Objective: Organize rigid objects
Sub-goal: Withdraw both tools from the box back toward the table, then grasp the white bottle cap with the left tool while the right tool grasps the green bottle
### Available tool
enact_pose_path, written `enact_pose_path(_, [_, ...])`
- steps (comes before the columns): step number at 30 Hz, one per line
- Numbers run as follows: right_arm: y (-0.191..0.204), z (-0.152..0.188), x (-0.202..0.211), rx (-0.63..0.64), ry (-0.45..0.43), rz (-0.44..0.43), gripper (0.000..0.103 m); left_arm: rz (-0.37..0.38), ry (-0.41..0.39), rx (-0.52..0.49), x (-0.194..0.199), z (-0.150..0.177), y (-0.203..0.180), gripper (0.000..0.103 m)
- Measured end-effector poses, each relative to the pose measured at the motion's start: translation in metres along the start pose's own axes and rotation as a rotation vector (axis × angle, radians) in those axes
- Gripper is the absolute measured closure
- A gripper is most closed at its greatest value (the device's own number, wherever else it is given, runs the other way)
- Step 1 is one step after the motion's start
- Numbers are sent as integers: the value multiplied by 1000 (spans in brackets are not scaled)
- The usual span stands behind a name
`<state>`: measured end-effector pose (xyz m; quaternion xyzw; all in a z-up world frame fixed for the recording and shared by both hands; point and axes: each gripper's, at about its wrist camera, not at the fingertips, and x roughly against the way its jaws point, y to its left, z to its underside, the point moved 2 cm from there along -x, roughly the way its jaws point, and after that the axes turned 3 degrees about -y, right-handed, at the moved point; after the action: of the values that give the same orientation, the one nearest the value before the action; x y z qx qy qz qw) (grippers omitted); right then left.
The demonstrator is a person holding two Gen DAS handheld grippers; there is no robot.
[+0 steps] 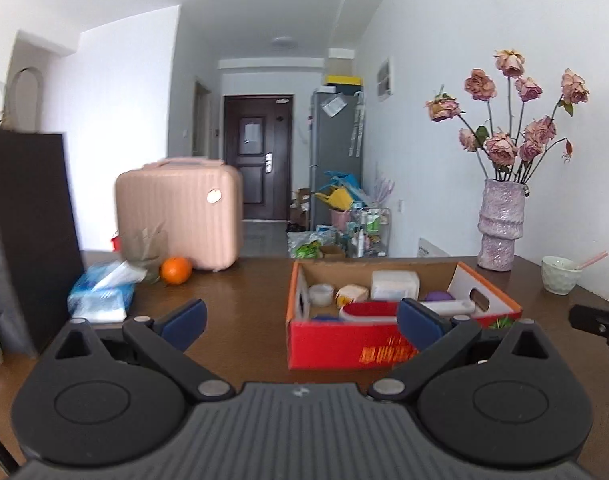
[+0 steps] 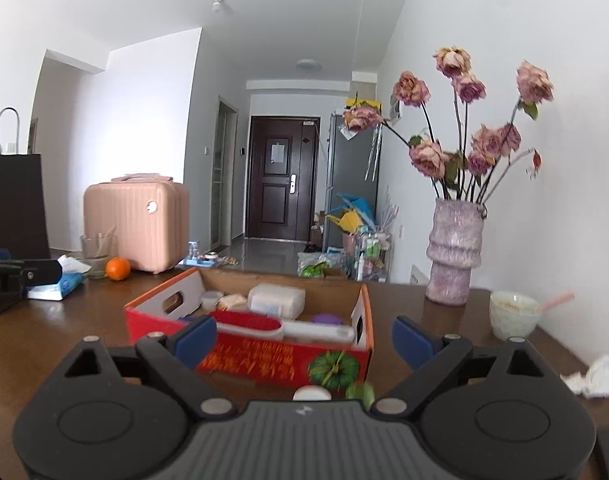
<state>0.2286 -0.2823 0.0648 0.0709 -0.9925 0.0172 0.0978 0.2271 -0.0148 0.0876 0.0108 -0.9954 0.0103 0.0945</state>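
Note:
A red cardboard box [image 1: 344,350] [image 2: 264,360] sits open on the brown table. Inside lie a red and white brush [image 1: 374,312] [image 2: 250,322], a white pack [image 1: 394,285] [image 2: 276,300], a small round jar [image 1: 319,294], a yellowish item [image 1: 350,295] and a purple item [image 1: 438,296] [image 2: 327,319]. My left gripper [image 1: 300,318] is open and empty, just before the box. My right gripper [image 2: 304,340] is open and empty, over the box's near wall. A small white thing [image 2: 311,393] and a green thing [image 2: 360,394] lie by the box.
An orange [image 1: 176,270] [image 2: 118,269], a tissue pack [image 1: 100,294], a glass [image 2: 95,250], a pink case [image 1: 180,212] and a black bag [image 1: 24,232] stand at left. A vase of dried roses [image 1: 500,224] [image 2: 456,256], a bowl [image 1: 558,275] [image 2: 512,314] and crumpled tissue [image 2: 596,378] are at right.

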Motion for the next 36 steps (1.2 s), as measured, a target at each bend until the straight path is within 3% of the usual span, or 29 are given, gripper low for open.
enact_pose_path(4, [-3, 25, 35, 19, -10, 2, 9, -8, 4, 27, 31, 25, 5, 0])
enact_pose_path(9, [-16, 60, 65, -18, 39, 30, 9, 10, 37, -26, 51, 64, -9, 0])
enact_pose_path(12, [-22, 77, 73, -33, 70, 28, 9, 64, 83, -24, 53, 79, -20, 0])
enact_pose_path(17, [-36, 86, 66, -35, 100, 55, 10, 63, 128, -39, 36, 80, -33, 0])
enact_pose_path(21, [-53, 83, 37, -91, 150, 74, 19, 82, 161, -33, 12, 73, -48, 0])
enact_pose_path(25, [-68, 80, -14, -146, 229, 33, 32, 124, 196, -125, -23, 73, -78, 0])
enact_pose_path(31, [-72, 78, -102, -92, 356, -1, 49, 243, 333, -154, -84, 76, -120, 0])
enact_pose_path(34, [-79, 75, -127, -92, 380, -16, 69, 286, 381, -186, -112, 75, -140, 4])
enact_pose_path(36, [-88, 74, -130, -103, 391, -10, 73, 326, 398, -173, -127, 73, -153, 10])
